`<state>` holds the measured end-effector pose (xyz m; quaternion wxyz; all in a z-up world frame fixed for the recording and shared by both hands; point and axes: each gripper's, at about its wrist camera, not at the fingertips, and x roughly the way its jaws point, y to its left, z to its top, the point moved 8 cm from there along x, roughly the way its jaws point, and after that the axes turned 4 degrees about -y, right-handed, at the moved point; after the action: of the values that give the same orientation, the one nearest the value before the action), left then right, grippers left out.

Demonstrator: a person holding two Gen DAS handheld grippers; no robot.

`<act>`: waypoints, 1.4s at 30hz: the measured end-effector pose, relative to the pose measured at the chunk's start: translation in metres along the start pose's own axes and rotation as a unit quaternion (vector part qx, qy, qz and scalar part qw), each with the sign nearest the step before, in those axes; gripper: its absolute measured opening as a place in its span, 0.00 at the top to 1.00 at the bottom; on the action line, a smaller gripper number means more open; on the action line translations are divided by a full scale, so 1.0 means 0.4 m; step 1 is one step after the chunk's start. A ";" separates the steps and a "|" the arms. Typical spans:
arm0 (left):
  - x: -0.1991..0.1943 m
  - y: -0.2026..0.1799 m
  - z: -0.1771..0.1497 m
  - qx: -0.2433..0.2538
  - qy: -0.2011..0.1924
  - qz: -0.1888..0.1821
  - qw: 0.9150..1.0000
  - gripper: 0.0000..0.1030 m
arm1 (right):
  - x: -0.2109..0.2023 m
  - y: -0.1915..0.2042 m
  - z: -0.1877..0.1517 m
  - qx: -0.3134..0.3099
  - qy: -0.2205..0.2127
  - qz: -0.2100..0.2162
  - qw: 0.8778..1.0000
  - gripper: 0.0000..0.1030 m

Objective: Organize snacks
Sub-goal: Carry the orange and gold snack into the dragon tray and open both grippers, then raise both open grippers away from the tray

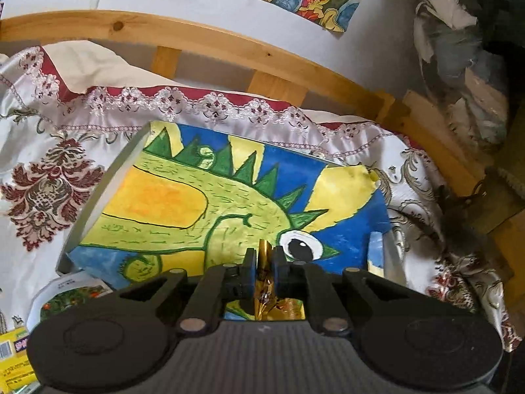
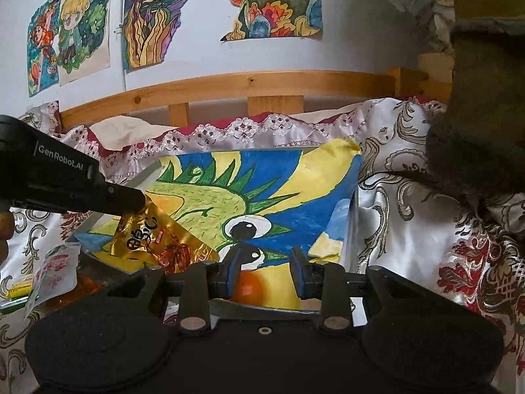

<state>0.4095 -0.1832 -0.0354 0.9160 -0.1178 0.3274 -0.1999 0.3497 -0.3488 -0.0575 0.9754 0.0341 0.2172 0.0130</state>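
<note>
Over the dragon-painted tray [image 2: 328, 177], left gripper [image 1: 265, 264] clenched on gold snack pouch [image 2: 157, 239], prob. to drop it in; right gripper [image 2: 264, 271] released w/ nothing held

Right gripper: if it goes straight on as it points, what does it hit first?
Probably the orange snack between the right gripper's jaws, then the painted dragon sheet lining the tray. Depth is uncertain.
</note>
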 end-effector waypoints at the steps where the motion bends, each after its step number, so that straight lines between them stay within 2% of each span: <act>1: 0.001 0.000 -0.002 0.004 0.002 0.005 1.000 0.89 | 0.000 0.001 0.000 -0.001 0.000 0.000 1.000 0.65; 2: 0.002 0.002 -0.006 0.009 0.005 0.011 1.000 0.86 | -0.001 0.002 -0.001 -0.002 0.000 -0.001 1.000 0.64; 4: 0.001 0.004 -0.013 0.017 0.006 0.023 1.000 0.65 | -0.003 0.000 0.001 -0.001 -0.001 -0.003 1.000 0.61; 5: -0.002 0.006 -0.017 0.019 0.005 0.028 0.999 0.45 | -0.005 0.000 0.003 0.000 -0.002 -0.004 1.000 0.59; 6: -0.009 0.007 -0.020 0.022 0.000 0.032 0.999 0.32 | -0.008 0.000 0.006 0.001 -0.003 -0.005 1.000 0.56; 10: -0.047 0.003 -0.018 0.044 -0.019 0.049 0.998 0.22 | -0.039 0.012 0.032 0.001 -0.020 -0.008 1.000 0.43; 11: -0.061 0.001 -0.014 0.048 -0.025 0.052 0.997 0.17 | -0.051 0.018 0.041 -0.001 -0.027 -0.008 1.000 0.39; 15: -0.140 0.002 0.008 0.045 -0.066 0.060 0.995 0.04 | -0.114 0.041 0.087 0.001 -0.058 -0.007 0.998 0.23; 21: -0.275 0.019 0.025 0.054 -0.122 0.082 0.988 0.01 | -0.239 0.084 0.147 0.010 -0.106 0.000 0.994 0.05; 24: -0.350 0.030 0.016 0.058 -0.148 0.090 0.983 0.01 | -0.301 0.112 0.165 0.005 -0.123 0.012 0.992 0.01; 29: -0.448 0.043 -0.023 0.070 -0.169 0.105 0.977 0.01 | -0.406 0.156 0.179 0.005 -0.149 0.021 0.989 0.01; 36: -0.531 0.056 -0.116 0.078 -0.168 0.123 0.975 0.00 | -0.519 0.157 0.130 0.032 -0.144 0.020 0.989 0.01; 42: -0.563 0.074 -0.205 0.064 -0.153 0.126 0.978 0.00 | -0.571 0.141 0.051 0.053 -0.106 0.006 0.993 0.01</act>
<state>0.2058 -0.0640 0.0167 0.9788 -0.0456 0.1817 -0.0827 0.1509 -0.3028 0.0614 0.9898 0.0878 0.1125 0.0034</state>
